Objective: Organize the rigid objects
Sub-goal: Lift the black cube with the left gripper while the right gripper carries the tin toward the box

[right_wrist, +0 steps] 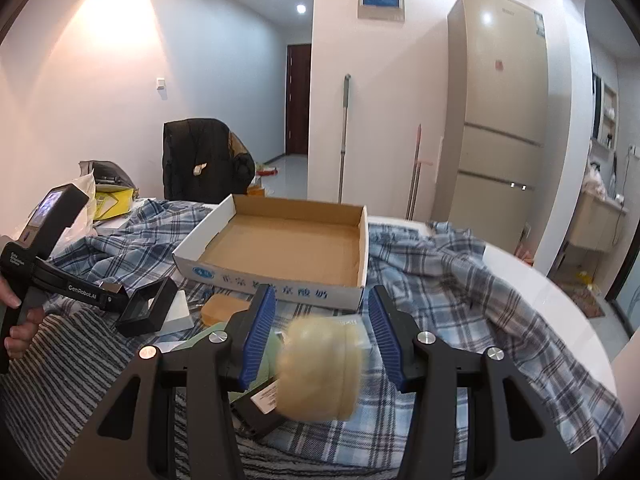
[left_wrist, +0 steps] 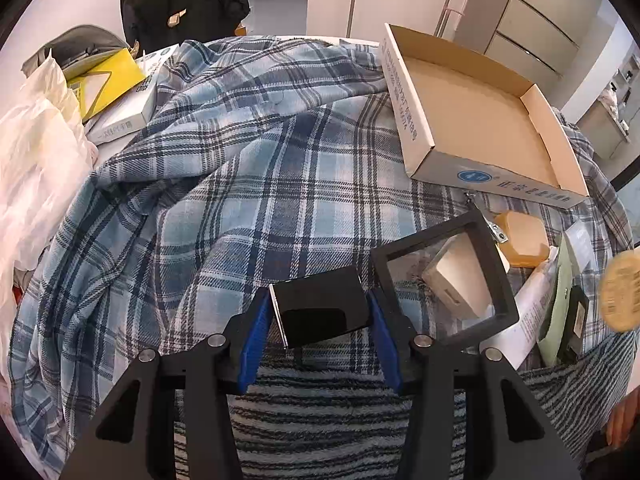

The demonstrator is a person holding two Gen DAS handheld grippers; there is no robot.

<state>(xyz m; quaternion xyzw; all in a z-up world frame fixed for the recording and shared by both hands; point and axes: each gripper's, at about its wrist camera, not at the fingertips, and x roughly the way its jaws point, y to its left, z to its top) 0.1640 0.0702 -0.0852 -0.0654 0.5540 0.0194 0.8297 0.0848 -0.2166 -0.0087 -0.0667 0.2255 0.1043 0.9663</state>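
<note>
In the left wrist view my left gripper [left_wrist: 318,300] is shut on a glossy black box [left_wrist: 320,312], held just above the striped towel. My right gripper [right_wrist: 320,289] is shut on a blurred pale yellow round container [right_wrist: 320,372], which also shows at the right edge of the left wrist view as a yellow disc [left_wrist: 622,292]. An empty cardboard tray [right_wrist: 272,284] lies on the plaid cloth just beyond the right gripper, and the same tray [left_wrist: 404,92] is far right of the left gripper. An amber block [left_wrist: 520,240], a black-framed clear case [left_wrist: 424,236] and a green packet [left_wrist: 560,296] lie together.
A blue plaid cloth [left_wrist: 248,160] covers the table, with a striped towel [left_wrist: 320,420] at the near edge. A white plastic bag [left_wrist: 36,152], a yellow item [left_wrist: 108,76] and a white box [left_wrist: 128,116] sit at the left. A fridge [right_wrist: 500,120] and mop handles [right_wrist: 344,140] stand behind.
</note>
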